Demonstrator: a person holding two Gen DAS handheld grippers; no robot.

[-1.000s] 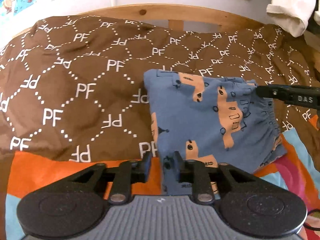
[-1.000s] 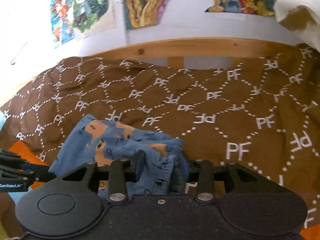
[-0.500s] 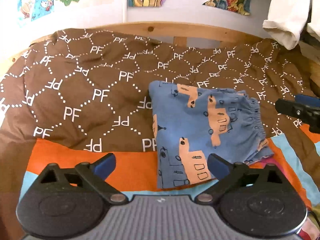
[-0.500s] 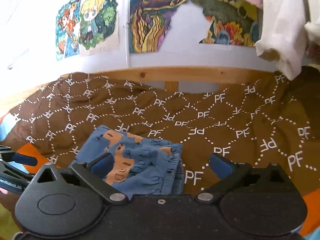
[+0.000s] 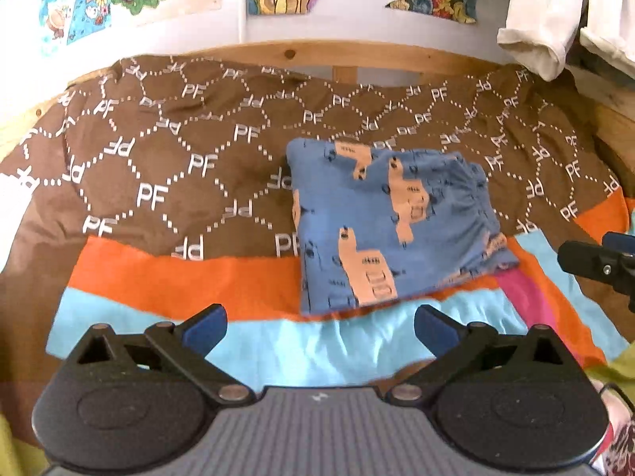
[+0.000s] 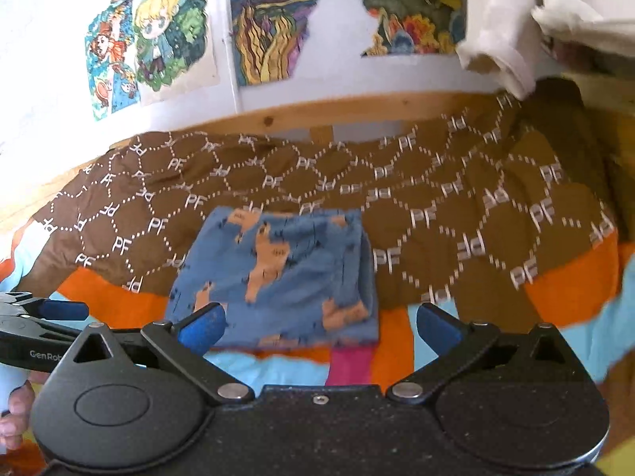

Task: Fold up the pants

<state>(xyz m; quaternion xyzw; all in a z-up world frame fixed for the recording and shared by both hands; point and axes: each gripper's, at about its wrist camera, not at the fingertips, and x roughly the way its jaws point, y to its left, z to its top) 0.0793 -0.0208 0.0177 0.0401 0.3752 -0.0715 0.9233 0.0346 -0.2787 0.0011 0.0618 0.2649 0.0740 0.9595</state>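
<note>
The blue pants [image 5: 393, 222] with orange llama prints lie folded into a compact rectangle on the bed; they also show in the right wrist view [image 6: 278, 273]. My left gripper [image 5: 319, 331] is open and empty, held back just short of the pants' near edge. My right gripper [image 6: 319, 327] is open and empty, near the pants' near edge. Each gripper shows at the edge of the other's view: the right one [image 5: 595, 263] to the right, the left one [image 6: 43, 317] to the left.
The pants rest on a brown "PF" patterned blanket [image 5: 178, 166] over an orange, light blue and pink cover [image 5: 190, 281]. A wooden bed frame [image 5: 357, 55] runs along the back wall with posters. A white cloth [image 5: 547, 20] hangs at the upper right.
Both grippers were shut on the pants one second ago. They have let go, opened wide and pulled back toward me. The pants now lie folded on the bed.
</note>
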